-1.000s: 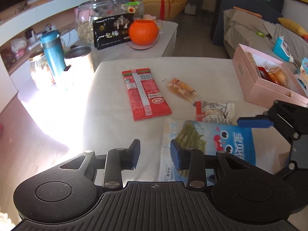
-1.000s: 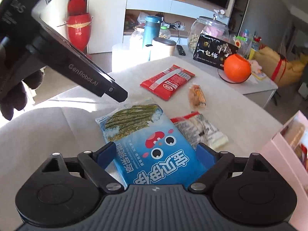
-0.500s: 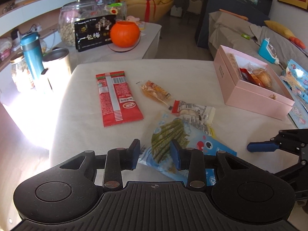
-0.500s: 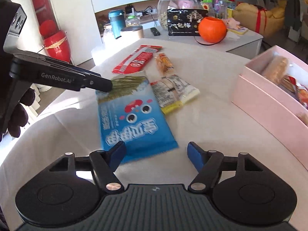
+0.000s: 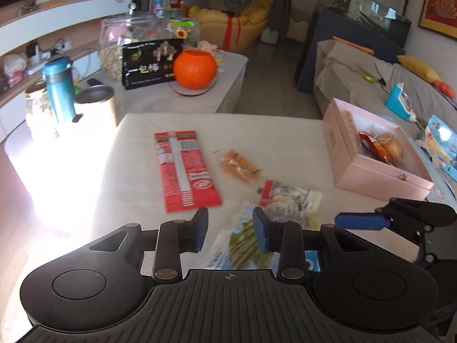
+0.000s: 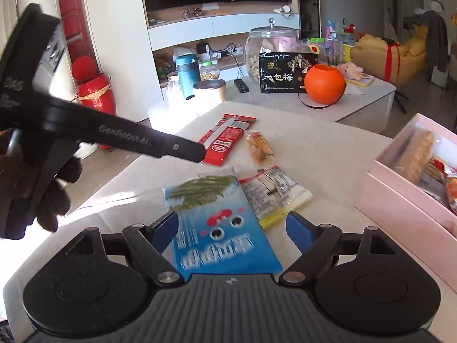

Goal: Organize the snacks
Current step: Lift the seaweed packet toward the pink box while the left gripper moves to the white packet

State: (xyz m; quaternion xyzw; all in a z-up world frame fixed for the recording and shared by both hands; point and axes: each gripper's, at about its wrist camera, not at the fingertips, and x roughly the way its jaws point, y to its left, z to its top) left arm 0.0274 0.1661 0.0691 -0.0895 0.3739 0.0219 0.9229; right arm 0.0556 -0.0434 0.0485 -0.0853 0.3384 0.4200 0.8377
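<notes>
A blue seaweed snack bag (image 6: 217, 223) lies flat on the white table between my right gripper's (image 6: 232, 227) open jaws; whether they touch it I cannot tell. Its green end shows in the left wrist view (image 5: 245, 240). My left gripper (image 5: 230, 228) is open and empty, hovering over that end. A red packet (image 5: 184, 170), a small orange snack (image 5: 240, 167) and a clear-wrapped snack (image 5: 288, 200) lie beyond. The open pink box (image 5: 371, 171) with several snacks stands at the right, also seen in the right wrist view (image 6: 405, 200).
A low side table behind holds an orange pumpkin bowl (image 5: 195, 70), a black box (image 5: 151, 63), a glass jar (image 5: 120, 45), a teal bottle (image 5: 58, 88) and a steel cup (image 5: 95, 105). A sofa (image 5: 371, 80) lies far right.
My right gripper has swung back over the blue bag, which now sits between its jaws. My left gripper has moved slightly; the bag has shifted a little on the table.
</notes>
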